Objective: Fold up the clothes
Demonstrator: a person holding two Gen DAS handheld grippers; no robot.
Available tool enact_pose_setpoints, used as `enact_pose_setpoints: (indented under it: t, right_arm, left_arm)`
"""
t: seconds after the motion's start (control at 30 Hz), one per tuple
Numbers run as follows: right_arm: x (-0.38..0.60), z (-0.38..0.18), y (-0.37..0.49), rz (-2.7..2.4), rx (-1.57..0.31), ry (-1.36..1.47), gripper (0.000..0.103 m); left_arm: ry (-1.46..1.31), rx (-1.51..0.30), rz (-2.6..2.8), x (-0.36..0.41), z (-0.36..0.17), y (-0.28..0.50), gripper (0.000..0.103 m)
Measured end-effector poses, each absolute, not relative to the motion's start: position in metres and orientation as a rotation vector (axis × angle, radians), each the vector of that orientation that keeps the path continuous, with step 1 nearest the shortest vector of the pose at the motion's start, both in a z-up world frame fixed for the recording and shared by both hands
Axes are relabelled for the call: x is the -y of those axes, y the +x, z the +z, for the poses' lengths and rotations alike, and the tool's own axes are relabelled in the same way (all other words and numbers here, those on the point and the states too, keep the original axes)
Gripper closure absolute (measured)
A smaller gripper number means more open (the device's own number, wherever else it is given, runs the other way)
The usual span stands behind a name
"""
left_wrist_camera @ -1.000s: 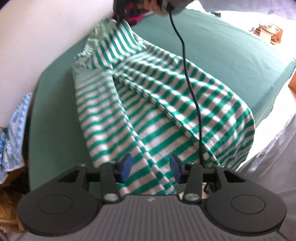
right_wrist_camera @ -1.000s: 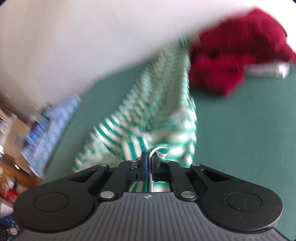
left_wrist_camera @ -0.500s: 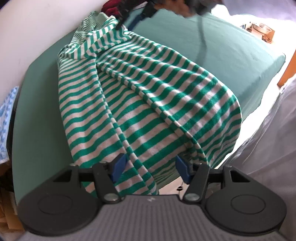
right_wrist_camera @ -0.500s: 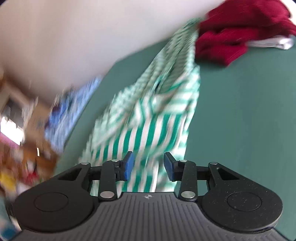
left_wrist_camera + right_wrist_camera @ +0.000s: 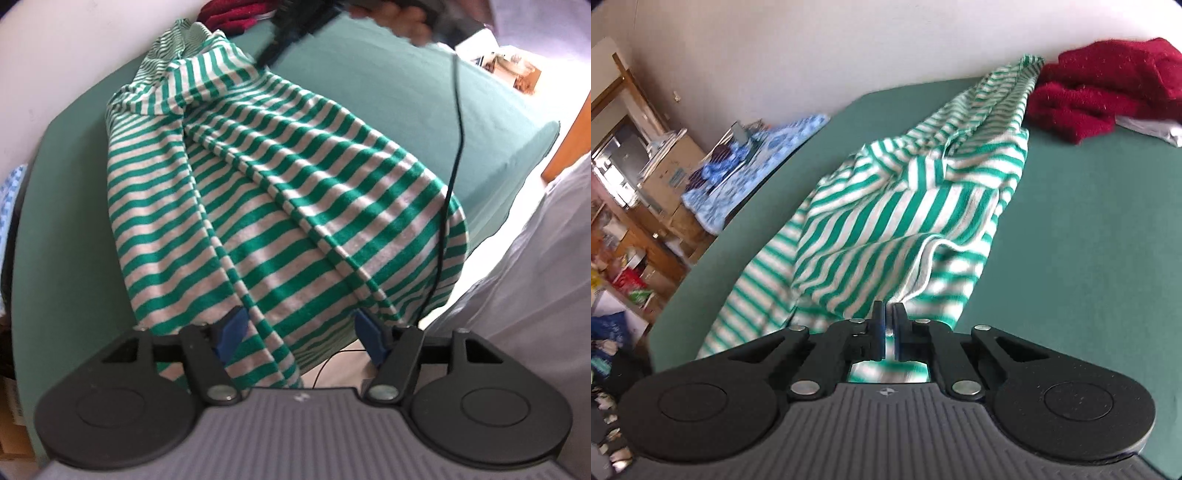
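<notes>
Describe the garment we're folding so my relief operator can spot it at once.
Find the green bed cover by the white wall. The striped shirt lies lengthwise across it, one end beside a red sweater. It is the only garment with green and white stripes; the right gripper pinches its edge.

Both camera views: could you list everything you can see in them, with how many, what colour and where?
striped garment: one, green and white, spread along the bed, its near end hanging over the edge
bed cover: one, dark green, under the clothes
fuzzy clothing pile: one, dark red, far end of the bed by the wall
white cloth: one, beside the red pile
patterned cloth: one, blue, on clutter beside the bed
cardboard boxes: a few, brown, beside the bed
cable: one, black, hanging over the stripes
left gripper: black, blue pads, jaws opening, cloth between them
right gripper: black, shut on a fold of the stripes
</notes>
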State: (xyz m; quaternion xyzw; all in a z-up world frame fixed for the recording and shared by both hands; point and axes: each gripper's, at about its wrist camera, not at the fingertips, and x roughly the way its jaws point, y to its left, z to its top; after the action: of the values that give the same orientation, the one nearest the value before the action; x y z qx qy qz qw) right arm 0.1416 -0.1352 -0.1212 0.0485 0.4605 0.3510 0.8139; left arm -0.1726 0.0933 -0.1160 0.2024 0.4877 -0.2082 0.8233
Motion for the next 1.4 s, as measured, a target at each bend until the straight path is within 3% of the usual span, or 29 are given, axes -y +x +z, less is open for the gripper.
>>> enact_pose_setpoints:
  t: [0.17,0.2,0.3,0.37,0.43,0.67,0.77,0.87,0.9,1.1,1.4]
  right_arm:
    - [0.13,-0.126,0.137,0.731,-1.067,0.009,0.103]
    - [0.13,-0.119,0.141,0.728,-1.053,0.02,0.095]
    - [0.124,-0.089,0.164,0.739,-0.913,0.065,0.094]
    - [0.105,-0.075,0.184,0.738,-0.825,0.033,0.085]
    - [0.072,-0.075,0.205,0.743,-0.785,-0.052,0.083]
    - [0.01,-0.103,0.257,0.778,-0.914,-0.183,0.077]
    - [0.008,-0.109,0.26,0.79,-0.945,-0.215,0.077]
    - [0.008,-0.11,0.26,0.808,-0.963,-0.222,0.097]
    - [0.007,-0.106,0.259,0.807,-0.939,-0.236,0.098]
    - [-0.004,-0.104,0.273,0.648,-0.909,-0.298,0.103]
    - [0.015,-0.104,0.284,0.592,-0.928,-0.219,0.101]
  left_arm:
    - [0.426,-1.041,-0.454,-0.094,-0.111,-0.173,0.036]
    - [0.421,-1.025,-0.454,-0.094,-0.105,-0.17,0.037]
    - [0.407,-0.978,-0.453,-0.095,-0.089,-0.16,0.036]
    - [0.434,-0.942,-0.439,-0.091,-0.085,-0.146,0.034]
    - [0.46,-0.926,-0.406,-0.087,-0.088,-0.129,0.034]
    - [0.356,-0.975,-0.345,-0.091,-0.111,-0.106,0.035]
    - [0.319,-0.974,-0.339,-0.091,-0.114,-0.109,0.034]
    - [0.278,-0.98,-0.332,-0.093,-0.114,-0.108,0.034]
    - [0.262,-0.983,-0.329,-0.094,-0.114,-0.108,0.034]
    - [0.254,-0.978,-0.337,-0.094,-0.115,-0.114,0.03]
    - [0.248,-0.982,-0.336,-0.093,-0.117,-0.114,0.025]
